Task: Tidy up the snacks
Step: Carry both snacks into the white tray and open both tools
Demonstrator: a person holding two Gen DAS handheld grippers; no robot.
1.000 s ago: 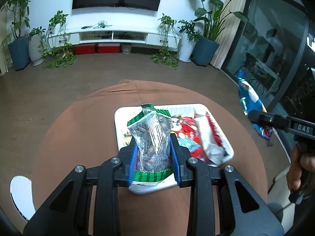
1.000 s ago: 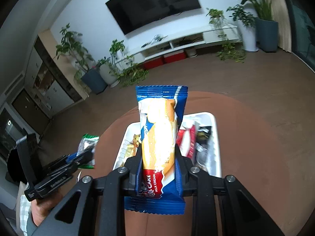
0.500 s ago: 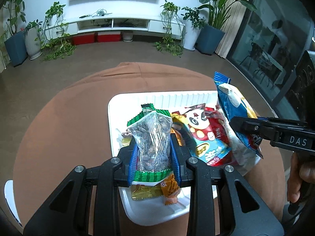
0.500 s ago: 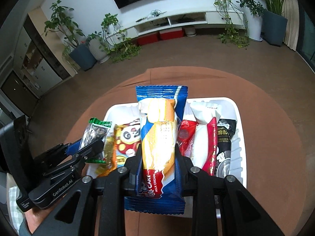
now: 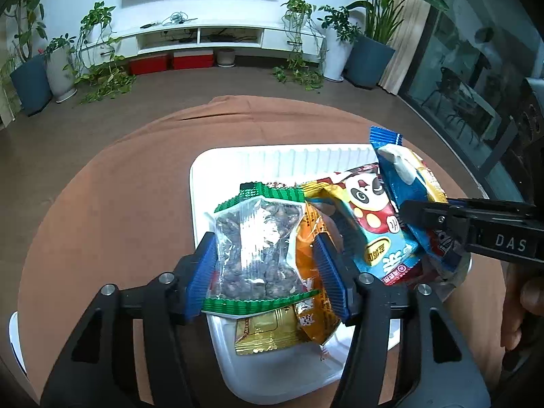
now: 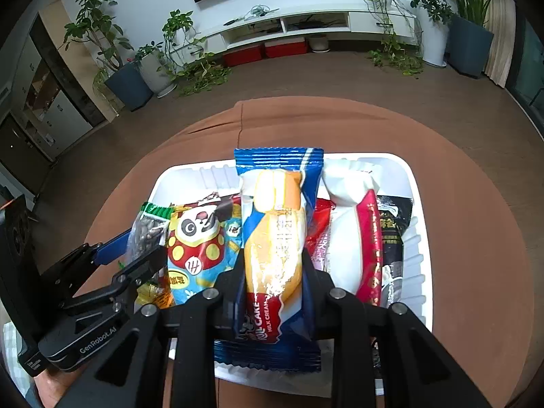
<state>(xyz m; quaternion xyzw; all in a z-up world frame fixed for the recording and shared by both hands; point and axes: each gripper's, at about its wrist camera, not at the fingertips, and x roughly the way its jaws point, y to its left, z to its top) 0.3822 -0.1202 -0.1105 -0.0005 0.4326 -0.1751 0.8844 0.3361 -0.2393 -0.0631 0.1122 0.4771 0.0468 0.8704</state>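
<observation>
A white tray (image 5: 197, 176) (image 6: 421, 238) holds several snack packs on a round table with a brown cloth (image 5: 119, 204). My left gripper (image 5: 267, 265) (image 6: 129, 251) is low over the tray's near left part and its jaws are opening. Between them is a clear green-edged bag of dark seeds (image 5: 258, 244), lying on an orange pack (image 5: 309, 238) and a gold pack (image 5: 265, 333), with the right pad clear of it. My right gripper (image 6: 273, 265) is shut on a blue roll cake pack (image 6: 272, 248) (image 5: 408, 183) over the tray's middle.
A panda-print pack (image 6: 200, 238) (image 5: 370, 217), a red and white pack (image 6: 357, 224) and a black pack (image 6: 394, 227) lie in the tray. A person's hand (image 5: 520, 306) holds the right gripper. A white object (image 5: 13, 333) shows beyond the table's left edge.
Both grippers have come down and in over the tray. The left jaws have spread away from the seed bag. The right gripper keeps its hold on the roll cake pack.
</observation>
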